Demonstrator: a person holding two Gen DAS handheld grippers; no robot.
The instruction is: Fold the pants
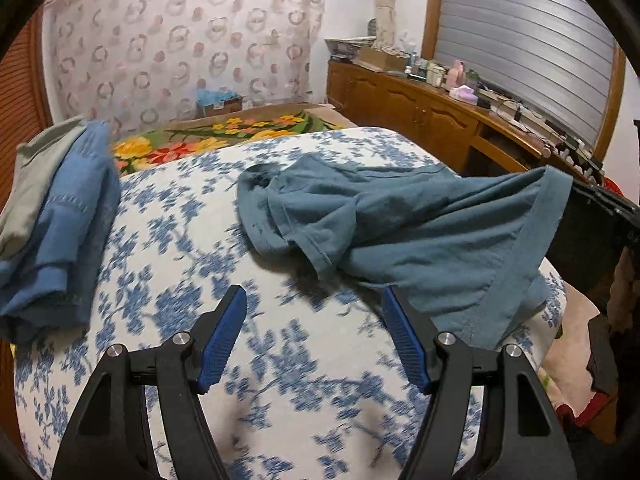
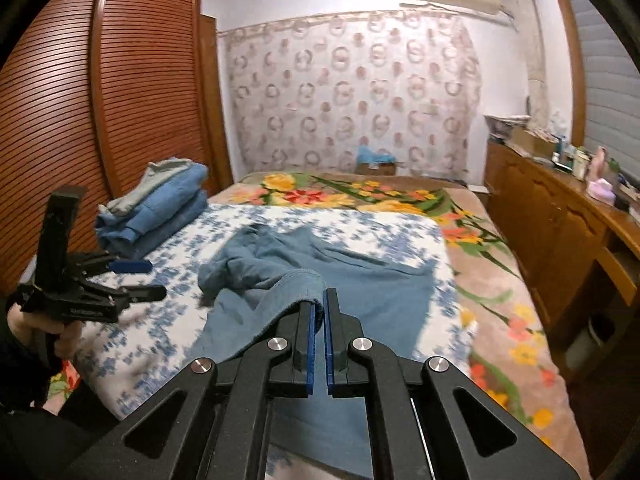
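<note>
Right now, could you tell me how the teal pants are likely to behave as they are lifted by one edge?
Probably floppy: the teal pants already sag from the right tongs, shut on a hem. Likely light, since that one pinch raises a whole section. They may drag and bunch on the floral sheet, where they lie crumpled.

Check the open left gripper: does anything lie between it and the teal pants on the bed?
Nothing visible does. The left gripper hangs open over bare floral sheet, with the teal pants just ahead. The right gripper is shut on their hem. The stack of folded clothes sits well aside.
</note>
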